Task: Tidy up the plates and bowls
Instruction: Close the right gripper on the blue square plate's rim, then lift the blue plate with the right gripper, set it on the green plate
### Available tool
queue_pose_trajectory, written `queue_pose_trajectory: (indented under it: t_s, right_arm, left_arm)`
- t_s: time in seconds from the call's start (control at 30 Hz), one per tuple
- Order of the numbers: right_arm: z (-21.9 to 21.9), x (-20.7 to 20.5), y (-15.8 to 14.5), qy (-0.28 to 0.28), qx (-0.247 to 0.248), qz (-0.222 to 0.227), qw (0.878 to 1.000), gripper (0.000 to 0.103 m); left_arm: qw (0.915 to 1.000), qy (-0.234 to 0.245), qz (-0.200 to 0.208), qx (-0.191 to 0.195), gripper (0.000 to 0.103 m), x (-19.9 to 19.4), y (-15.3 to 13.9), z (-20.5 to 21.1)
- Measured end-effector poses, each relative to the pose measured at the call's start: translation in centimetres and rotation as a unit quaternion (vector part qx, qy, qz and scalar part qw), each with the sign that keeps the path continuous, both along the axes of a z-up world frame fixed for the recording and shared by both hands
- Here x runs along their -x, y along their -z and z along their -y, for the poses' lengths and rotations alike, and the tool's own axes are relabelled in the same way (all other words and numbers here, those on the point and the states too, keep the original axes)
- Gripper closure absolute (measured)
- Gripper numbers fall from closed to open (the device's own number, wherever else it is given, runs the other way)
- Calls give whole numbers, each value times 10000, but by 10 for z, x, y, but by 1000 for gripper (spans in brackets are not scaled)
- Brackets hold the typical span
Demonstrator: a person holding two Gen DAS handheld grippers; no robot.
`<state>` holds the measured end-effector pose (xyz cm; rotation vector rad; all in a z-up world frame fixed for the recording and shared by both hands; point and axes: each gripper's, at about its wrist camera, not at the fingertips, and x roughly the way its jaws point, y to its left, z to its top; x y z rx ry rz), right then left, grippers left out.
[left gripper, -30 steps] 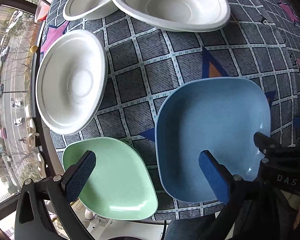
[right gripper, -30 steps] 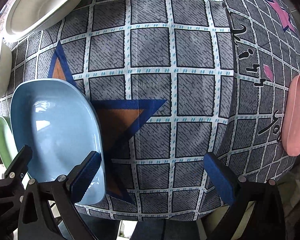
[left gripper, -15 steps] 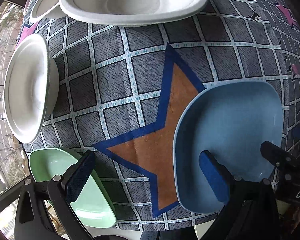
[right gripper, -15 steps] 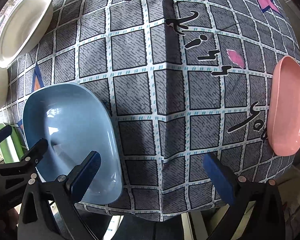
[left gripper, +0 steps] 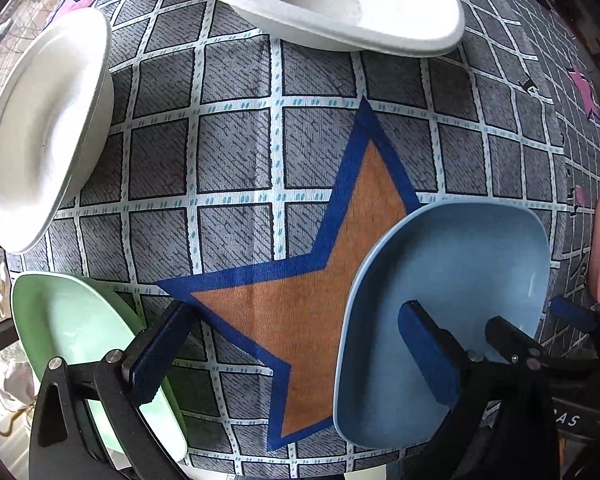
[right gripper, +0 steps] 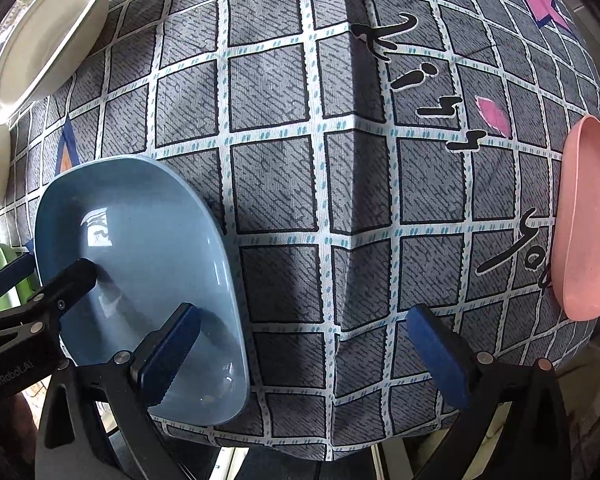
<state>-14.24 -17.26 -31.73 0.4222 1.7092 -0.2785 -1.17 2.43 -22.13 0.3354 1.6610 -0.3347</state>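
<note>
A blue plate (left gripper: pixel 460 272) lies flat on the checked cloth, over the right arm of an orange star. My left gripper (left gripper: pixel 296 344) is open; its right finger hangs over the plate's near rim and its left finger over the green plate (left gripper: pixel 72 328). In the right wrist view the blue plate (right gripper: pixel 140 248) sits at lower left. My right gripper (right gripper: pixel 304 340) is open, with its left finger over the plate's near right part and its right finger above bare cloth. A pink plate (right gripper: pixel 588 220) lies at the far right. White paper bowls (left gripper: pixel 340 4) stand at the back, with another (left gripper: pixel 40 132) at left.
The table's near edge runs just under both grippers, where the cloth (right gripper: pixel 276 184) folds down. A ridge in the cloth runs up the middle in the right wrist view. A white bowl (right gripper: pixel 48 28) sits at that view's top left. A window and street lie beyond the left edge.
The blue plate has slid right across the cloth, away from the green plate, uncovering the orange star. Both grippers moved right with it, and the pink plate has come further into view.
</note>
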Motion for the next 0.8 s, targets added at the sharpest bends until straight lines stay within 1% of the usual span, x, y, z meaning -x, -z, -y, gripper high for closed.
queue_pose_trajectory:
  t_s: [0.03,0.1,0.13,0.17,0.23,0.27,0.3,0.33,0.37,0.4,0.43,0.47,0.53,0.6,0.67,0.7,0.8]
  right_arm:
    - [7,9,-10,-4,-37,-39,10000,0]
    - [12,10,-12,89,-37,20,10000,2]
    - [15,7,-16,107,-10,75,9999,9]
    - [17,2,-26,46,27,124,9999,14]
    - [7,1,-32,-227,68,223,9995,38]
    - [1,2,-32,-367,117,236,9990,42]
    - [-2,3,-31,-458,93,291,9985,55]
    - [-6,6,-28,-493,49,341,9982,71]
    - [-8,6,-27,-469,-108,358,9982,79]
    - [-9,3,-27,-399,-296,310,9983,84]
    - [-10,2,-27,-326,-436,306,9980,84]
    - [-12,4,-23,-302,-466,285,9980,84]
    - [-16,5,-19,-336,-462,236,9981,84]
    - [-17,8,-19,-297,-561,185,9978,84]
    - [-21,13,-20,-294,-630,194,9974,84]
    - [-23,15,-25,-323,-646,207,9972,84]
    - [-33,9,-32,-435,-631,237,9968,84]
  left_arm:
    - [10000,-25,-67,-22,0,-2,0,2]
    - [9998,-46,-150,-74,2,-3,5,7]
    - [9997,11,-227,-11,7,-1,3,17]
    - [9997,102,-219,13,10,2,-1,22]
    - [9991,377,-159,69,24,10,-7,33]
    - [9985,520,-159,102,27,13,-9,38]
    - [9977,649,-181,105,32,16,-9,42]
    - [9971,739,-178,100,37,18,-10,44]
    - [9963,839,-166,114,40,19,-11,46]
    - [9955,923,-146,128,47,21,-13,47]
    - [9949,995,-127,93,48,22,-13,50]
    - [9949,994,-130,110,49,21,-13,48]
    - [9955,926,-147,122,59,18,-14,38]
    - [9963,820,-221,132,63,17,-15,30]
    - [9961,854,-159,124,63,16,-17,21]
    - [9957,916,-104,124,63,23,-32,19]
    - [9945,1042,81,25,63,22,-43,8]
